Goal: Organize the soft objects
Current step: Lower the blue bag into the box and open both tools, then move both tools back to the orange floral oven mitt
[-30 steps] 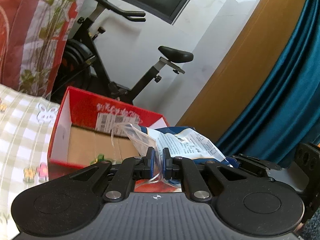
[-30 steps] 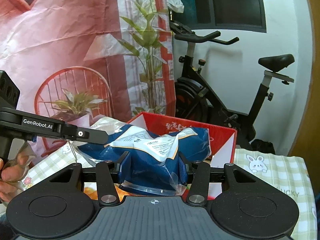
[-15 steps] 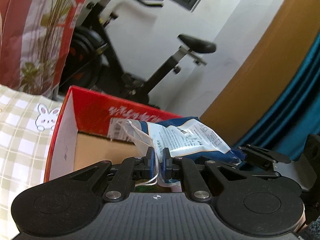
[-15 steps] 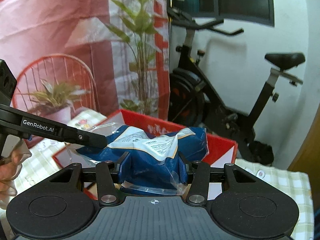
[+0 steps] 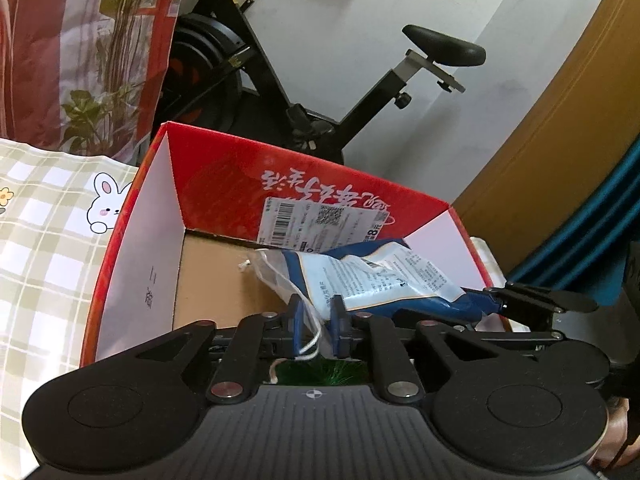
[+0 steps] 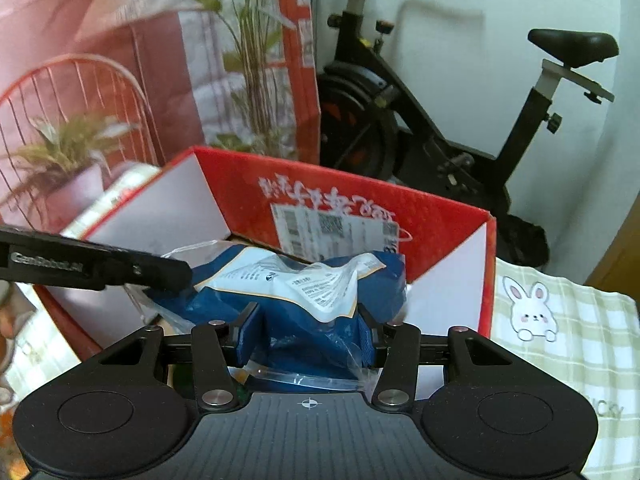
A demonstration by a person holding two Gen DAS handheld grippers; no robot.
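Two grippers: both of yours grip one blue-and-white packet, held over the open red box.
Left gripper (image 5: 316, 322): nearly closed; your fingers pinch the clear plastic edge and a white string at the packet's 9 o'clock end.
Right gripper (image 6: 307, 332): about half open, clamped across the packet's bulky blue middle; both pads press into it.
Packet (image 5: 372, 280): soft, crumpled, printed white label facing up. It sits above the box interior toward the 3 o'clock wall; you cannot tell whether it touches the floor.
Red box (image 5: 224, 176): white side walls, bare cardboard floor, shipping label on the far wall at 12 o'clock.
Tablecloth (image 6: 560, 320): green check with a rabbit print, under the box.
Exercise bike (image 6: 440, 120): beyond the box at 12 to 1 o'clock, against a white wall.
Green item (image 5: 320, 374): just below your left fingers, too hidden to identify.
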